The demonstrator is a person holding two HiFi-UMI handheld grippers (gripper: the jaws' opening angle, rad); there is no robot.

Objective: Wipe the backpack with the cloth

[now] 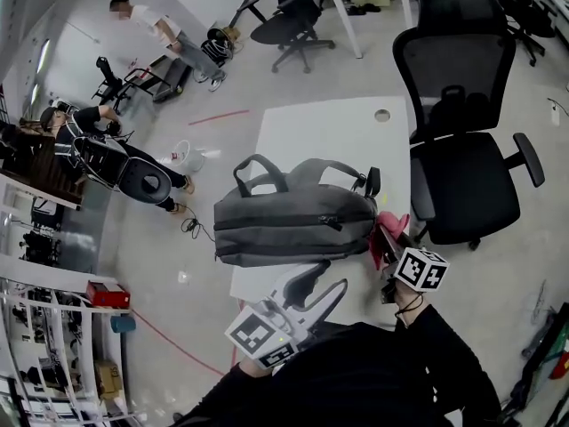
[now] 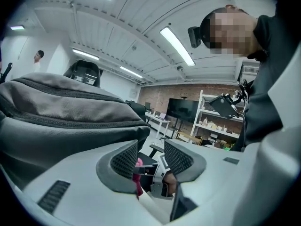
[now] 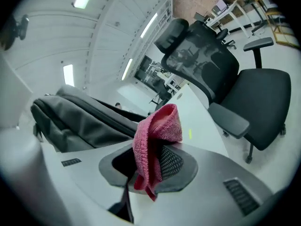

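A grey backpack [image 1: 293, 222] lies on its side on the white table [image 1: 338, 132], handles toward the far end. My right gripper [image 1: 389, 252] is by the bag's right end, shut on a pink cloth [image 1: 391, 228] that sticks up from its jaws; in the right gripper view the cloth [image 3: 157, 138] is folded between the pads, with the backpack [image 3: 80, 119] to the left. My left gripper [image 1: 318, 285] stands open at the bag's near side with nothing between its fingers. In the left gripper view the backpack [image 2: 61, 105] fills the left, beside the gripper [image 2: 150, 158].
A black office chair [image 1: 462, 149] stands close to the table's right edge, seen also in the right gripper view as the chair [image 3: 225, 74]. Two people [image 1: 107, 149] and equipment are on the floor to the left. Another chair [image 1: 298, 16] stands far back.
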